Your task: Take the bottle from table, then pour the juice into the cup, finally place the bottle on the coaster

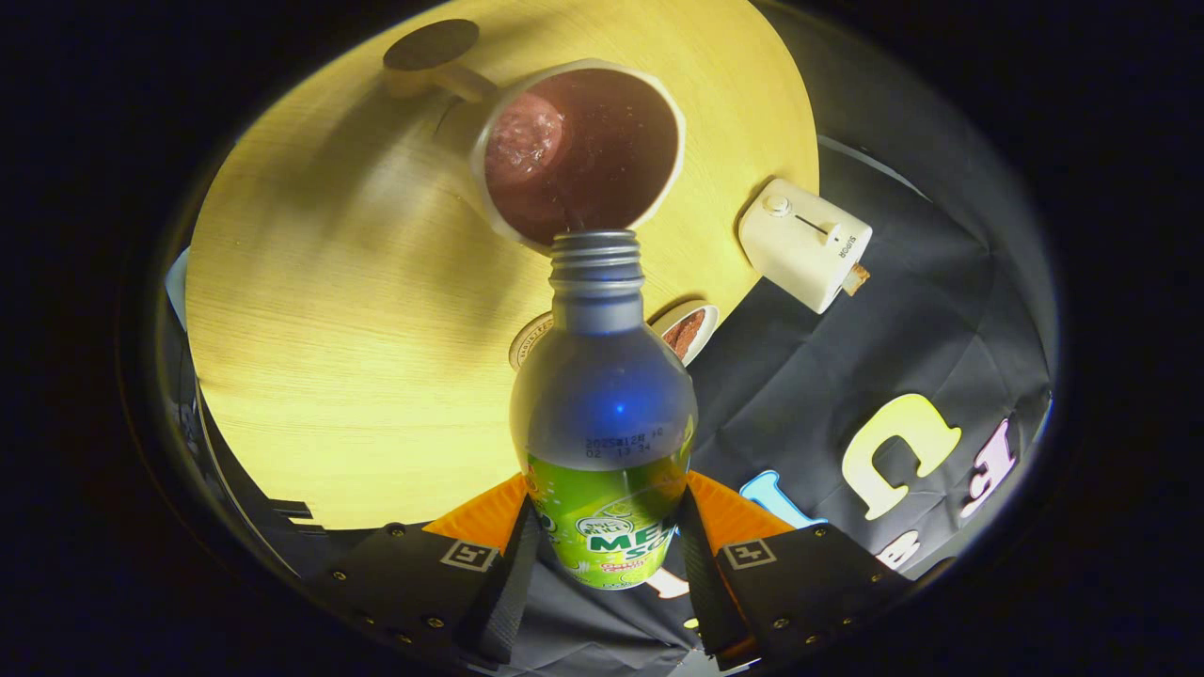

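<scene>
My gripper (pixel 602 555) is shut on a metal bottle (pixel 602 414) with a green label; both fingers press its lower body. The bottle is tipped forward, its open threaded neck (pixel 595 259) right at the rim of a white cup (pixel 578 150). A thin dark stream runs from the neck into the cup, which holds dark reddish juice with foam on one side. The cup stands on a round wooden table (pixel 357 310). A dark round coaster (pixel 431 44) lies on the table beyond the cup, past its handle.
A white toaster-like appliance (pixel 804 243) sits at the table's edge beside the cup. Two small round tins (pixel 687 329) lie behind the bottle's shoulder. Black cloth hangs beyond the table's edge.
</scene>
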